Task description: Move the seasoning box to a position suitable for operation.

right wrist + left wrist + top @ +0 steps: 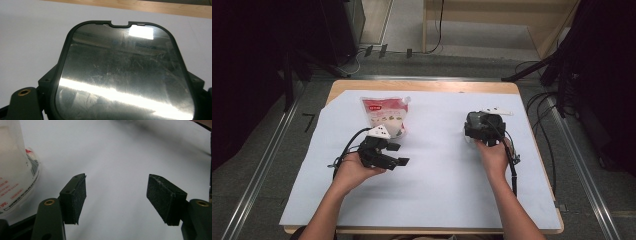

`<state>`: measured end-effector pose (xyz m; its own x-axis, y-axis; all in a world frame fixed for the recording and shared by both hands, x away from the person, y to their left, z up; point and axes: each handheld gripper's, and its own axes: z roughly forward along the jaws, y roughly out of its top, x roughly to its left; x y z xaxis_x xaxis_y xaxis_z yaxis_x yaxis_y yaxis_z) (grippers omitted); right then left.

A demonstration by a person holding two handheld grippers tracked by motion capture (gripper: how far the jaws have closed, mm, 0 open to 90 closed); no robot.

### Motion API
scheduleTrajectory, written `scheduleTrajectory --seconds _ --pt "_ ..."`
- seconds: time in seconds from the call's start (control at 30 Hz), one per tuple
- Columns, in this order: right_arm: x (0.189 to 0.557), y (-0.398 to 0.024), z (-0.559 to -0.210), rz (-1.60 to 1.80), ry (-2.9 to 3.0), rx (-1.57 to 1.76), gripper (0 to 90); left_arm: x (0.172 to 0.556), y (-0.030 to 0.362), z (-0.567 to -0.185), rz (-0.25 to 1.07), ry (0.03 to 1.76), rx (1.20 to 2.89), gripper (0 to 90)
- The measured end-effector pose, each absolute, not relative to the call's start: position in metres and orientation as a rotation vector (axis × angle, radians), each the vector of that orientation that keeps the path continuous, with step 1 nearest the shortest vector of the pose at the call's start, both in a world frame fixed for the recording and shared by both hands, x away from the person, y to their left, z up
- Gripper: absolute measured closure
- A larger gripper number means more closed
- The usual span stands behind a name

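While the white sheet (pixel 437 170) covering the wooden table (pixel 422 86) is seen from above, a gripper is held in each hand at the near half of it; the left gripper (pixel 398 154) is held low over the sheet with its jaws spread wide and nothing between the pads (pixel 75 199), as is confirmed in the left gripper view; a printed pouch (pixel 386 116) with a red label is laid flat just beyond that gripper and slightly to its left, close to the jaws but apart from them, its edge being caught at the left margin of the left gripper view; the right gripper (pixel 484 127) is held well apart, toward the right side of the sheet, and a dark rounded lid (pixel 122 72) with a glossy, scratched face is pinched between its jaws, the lid being tilted up in front of the camera in the right gripper view; the pouch is touched by neither gripper.
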<state>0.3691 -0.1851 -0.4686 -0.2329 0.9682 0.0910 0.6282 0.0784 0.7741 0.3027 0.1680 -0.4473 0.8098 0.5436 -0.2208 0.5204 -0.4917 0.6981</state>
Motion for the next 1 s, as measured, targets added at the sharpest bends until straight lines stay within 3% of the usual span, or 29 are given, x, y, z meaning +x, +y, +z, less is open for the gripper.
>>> scheduleTrajectory --seconds 0.27,0.57,1.0 --pt "0.355 -0.187 -0.46 1.089 1.977 1.515 16.3 0.304 0.166 -0.449 0.017 0.782 2.197 32.8" --pt "0.333 -0.177 -0.461 1.137 2.089 1.408 16.3 0.304 0.164 -0.449 -0.013 0.809 2.173 40.0" --pt "0.312 -0.146 -0.466 1.202 2.232 1.238 16.2 0.302 0.165 -0.447 0.049 0.804 2.183 46.6"
